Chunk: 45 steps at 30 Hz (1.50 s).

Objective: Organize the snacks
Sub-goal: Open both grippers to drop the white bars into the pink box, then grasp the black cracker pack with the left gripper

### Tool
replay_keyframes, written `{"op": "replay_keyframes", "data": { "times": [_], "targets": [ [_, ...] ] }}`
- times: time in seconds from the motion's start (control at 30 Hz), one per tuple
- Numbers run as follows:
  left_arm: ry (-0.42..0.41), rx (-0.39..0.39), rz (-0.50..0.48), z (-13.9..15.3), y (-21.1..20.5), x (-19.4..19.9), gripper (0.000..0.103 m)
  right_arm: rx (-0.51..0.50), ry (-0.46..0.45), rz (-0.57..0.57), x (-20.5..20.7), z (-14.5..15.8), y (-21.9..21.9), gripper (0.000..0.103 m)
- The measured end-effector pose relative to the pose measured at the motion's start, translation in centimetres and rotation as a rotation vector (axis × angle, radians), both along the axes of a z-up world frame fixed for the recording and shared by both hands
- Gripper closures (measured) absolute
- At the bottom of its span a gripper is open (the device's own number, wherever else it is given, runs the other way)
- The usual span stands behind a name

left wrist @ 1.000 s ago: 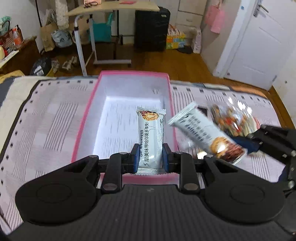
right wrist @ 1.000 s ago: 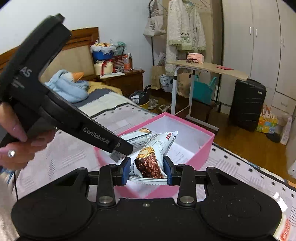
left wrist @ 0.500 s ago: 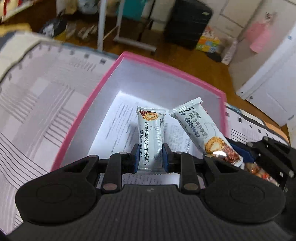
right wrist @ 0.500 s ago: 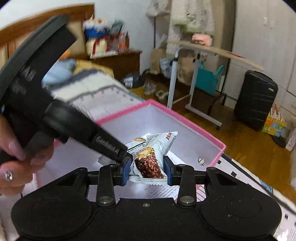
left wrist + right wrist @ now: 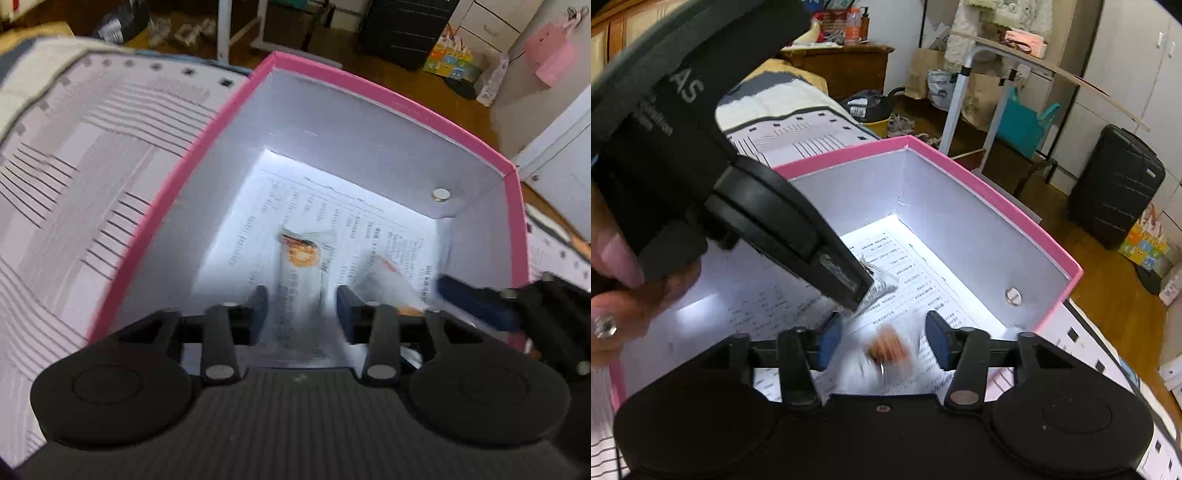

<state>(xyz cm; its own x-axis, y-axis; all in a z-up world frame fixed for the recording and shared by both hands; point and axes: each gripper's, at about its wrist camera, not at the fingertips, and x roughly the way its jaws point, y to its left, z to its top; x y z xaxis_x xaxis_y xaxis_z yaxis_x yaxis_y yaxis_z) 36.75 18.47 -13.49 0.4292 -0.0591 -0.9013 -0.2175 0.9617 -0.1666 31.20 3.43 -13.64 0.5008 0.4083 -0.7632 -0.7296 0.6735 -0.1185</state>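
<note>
Left gripper (image 5: 301,310) tips down into the pink box (image 5: 388,99), jaws just opened and standing apart, a blurred snack bar (image 5: 295,295) between the blue pads, no pad pressing on it. The bar lies lengthwise over the printed sheet (image 5: 332,206) on the box floor, nearer the near wall. Right gripper (image 5: 882,341) is also over the box, jaws just opened, apart; a second snack bar (image 5: 882,354) (motion-blurred, brown picture on white wrapper) sits loose between its pads near the near wall. In the right wrist view the left gripper's finger (image 5: 798,236) crosses from the left, a wrapper end showing at its tip. A hand (image 5: 624,291) with a ring grips that tool. Box rests on a striped bedspread (image 5: 74,177). Round magnet (image 5: 1013,295) on the box's right inner wall.
</note>
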Motion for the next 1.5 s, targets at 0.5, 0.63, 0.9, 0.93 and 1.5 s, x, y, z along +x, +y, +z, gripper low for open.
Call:
{"op": "replay_keyframes", "data": {
  "times": [0.5, 0.63, 0.9, 0.93, 1.5],
  "targets": [
    [-0.164, 0.094, -0.269, 10.9, -2.9, -10.7, 0.059, 0.364, -0.025, -0.286, -11.8, 9.3, -13.9, 0.046],
    [-0.229, 0.077, -0.379, 13.2, -5.6, -13.6, 0.058, 0.407, -0.040, -0.326, -15.0, 10.8, -17.0, 0.046],
    [-0.248, -0.017, -0.592, 12.8, -12.3, -16.1, 0.058, 0.323, -0.030, -0.381, -18.6, 9.1, -20.0, 0.045],
    [-0.244, -0.025, -0.612, 12.4, -13.0, -16.2, 0.058, 0.313, -0.020, -0.393, -18.6, 8.4, -20.3, 0.045],
    [-0.088, 0.007, -0.575, 3.7, -18.7, -14.4, 0.050, 0.103, -0.044, -0.212, -12.9, 1.5, -22.8, 0.027]
  ]
}}
